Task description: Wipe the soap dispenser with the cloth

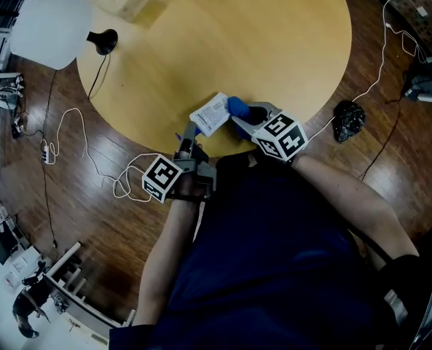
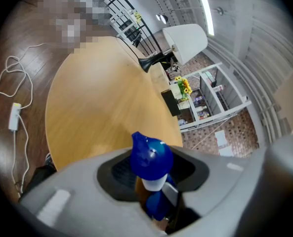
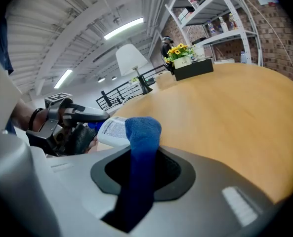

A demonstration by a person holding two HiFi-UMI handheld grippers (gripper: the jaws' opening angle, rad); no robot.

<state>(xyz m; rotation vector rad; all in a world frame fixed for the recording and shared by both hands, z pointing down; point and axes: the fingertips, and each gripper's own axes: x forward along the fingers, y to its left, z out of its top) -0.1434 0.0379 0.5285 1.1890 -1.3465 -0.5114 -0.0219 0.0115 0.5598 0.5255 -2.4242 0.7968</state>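
The left gripper is closed on the soap dispenser (its own view shows the blue pump top standing up between the jaws), so the bottle is already picked up and steadied over the near edge of the round table. Its white body with the printed label tilts away from that gripper towards the middle of the table. I cannot tell whether its far end rests on the wood or hangs just above it. The right gripper has its jaws pinched narrowly on the cloth, a blue roll that sticks out past the jaw tips. From the head view the cloth sits right at the far end of the bottle, touching it or just beside it. The right gripper view puts it in front of the label. So the getting-ready part looks done: bottle in one gripper, cloth in the other, and the two brought together. The wiping itself looks to be at its very start, or barely under way. No smear or wet streak shows on the bottle to say how much has been cleaned. By my reading, most of the surface is left to do: the label side, the back and the pump.
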